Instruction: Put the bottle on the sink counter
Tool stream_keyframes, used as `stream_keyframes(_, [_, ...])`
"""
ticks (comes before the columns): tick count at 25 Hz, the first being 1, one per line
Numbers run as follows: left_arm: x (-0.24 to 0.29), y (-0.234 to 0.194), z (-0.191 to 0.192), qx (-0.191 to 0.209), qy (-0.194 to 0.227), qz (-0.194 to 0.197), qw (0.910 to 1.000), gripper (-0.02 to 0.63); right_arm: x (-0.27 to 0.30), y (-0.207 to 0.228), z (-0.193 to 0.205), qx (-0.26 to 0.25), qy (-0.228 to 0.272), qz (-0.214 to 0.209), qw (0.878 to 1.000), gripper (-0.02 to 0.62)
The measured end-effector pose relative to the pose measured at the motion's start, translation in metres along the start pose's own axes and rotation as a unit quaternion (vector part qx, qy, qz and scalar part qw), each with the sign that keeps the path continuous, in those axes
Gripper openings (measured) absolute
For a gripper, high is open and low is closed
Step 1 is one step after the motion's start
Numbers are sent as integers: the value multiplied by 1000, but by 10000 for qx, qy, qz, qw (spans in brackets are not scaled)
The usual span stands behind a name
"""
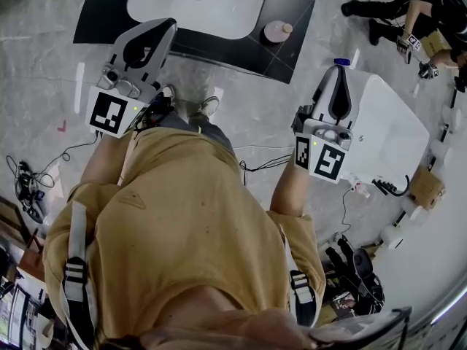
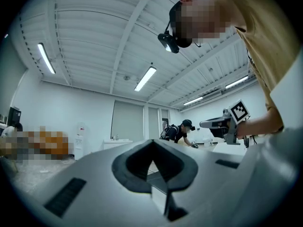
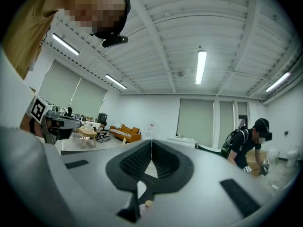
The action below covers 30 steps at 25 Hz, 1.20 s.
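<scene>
The bottle (image 1: pixel 277 30) stands on the black sink counter (image 1: pixel 95 13), just beside the white basin (image 1: pixel 197 2) at its 3 o'clock side. This is shown clearly only in the head view. There the bottle lies toward 3 o'clock from the left gripper (image 1: pixel 166 26) and toward 10 o'clock from the right gripper (image 1: pixel 340 70), and it is touched by neither.

In the right gripper view only a small beige spot (image 3: pixel 148 204) is caught low under the jaws, too small to be told. The jaws are pressed together there with nothing between them. The same is shown for the left gripper in its own view.

Another person (image 2: pixel 179 132), bent forward, is shown from the side in both gripper views. A white fixture (image 1: pixel 394 137) below the right gripper is seen only from the head.
</scene>
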<state>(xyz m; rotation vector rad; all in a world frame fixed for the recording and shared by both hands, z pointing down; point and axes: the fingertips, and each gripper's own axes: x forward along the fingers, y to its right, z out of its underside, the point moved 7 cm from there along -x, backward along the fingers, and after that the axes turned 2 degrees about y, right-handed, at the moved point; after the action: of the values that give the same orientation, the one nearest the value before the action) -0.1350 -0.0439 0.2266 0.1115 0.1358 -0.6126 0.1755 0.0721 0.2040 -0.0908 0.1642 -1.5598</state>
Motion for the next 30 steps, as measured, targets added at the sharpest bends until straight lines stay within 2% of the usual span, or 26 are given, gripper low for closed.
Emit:
stream_keyframes(17, [-25, -5, -22, 326, 95, 30, 9994, 2, -51, 14, -23, -99, 82, 524, 9985, 6])
stream_keyframes(30, [-32, -14, -21, 389, 47, -88, 9992, 2, -44, 1, -17, -159, -26, 325, 9993, 5])
